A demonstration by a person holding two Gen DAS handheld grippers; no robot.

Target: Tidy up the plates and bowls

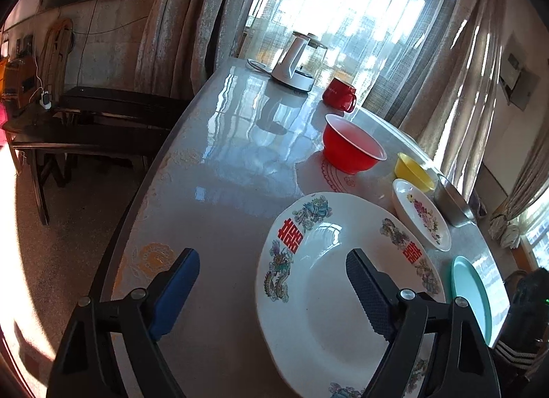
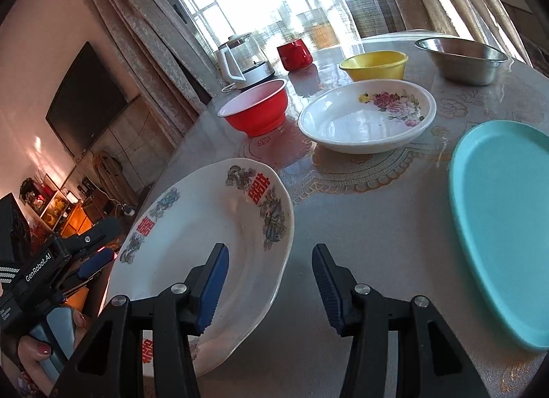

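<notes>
Left tool (image 1: 272, 290) open w/ jaws wide, nothing gripped: its blue pad sits over bare worktop (image 1: 223, 192), the other pad over the big plate (image 1: 329, 295), neither pressing on the rim. Right tool (image 2: 269, 281) also open, nothing held; left pad over the big plate's right edge, right pad over bare worktop, the rim passing betw. them, no contact visible.

Big plate: white, deep, dragon/phoenix print + red characters on rim, lying flat at near edge of worktop, empty.

Other containers, all upright & empty as far as seen:
- floral dish (image 2: 367, 120): white, shallow, rose print inside, behind the big plate, apart from it.
- red bowl (image 2: 255, 107): pale inside, left of the floral dish, near but not touching.
- yellow bowl (image 2: 374, 65): behind the floral dish, just beside it.
- steel bowl (image 2: 461, 59): right of the yellow bowl, far side; inside partly hidden.
- teal plate (image 2: 504, 226): flat, right side of worktop, well apart from the big plate.
- red mug (image 2: 295, 54) & kettle (image 2: 243, 58) at far edge by the curtain (image 2: 144, 37); mug's inside not visible.

In right wrist view, a hand (image 2: 37, 350) holds the left tool's grip at lower left.
</notes>
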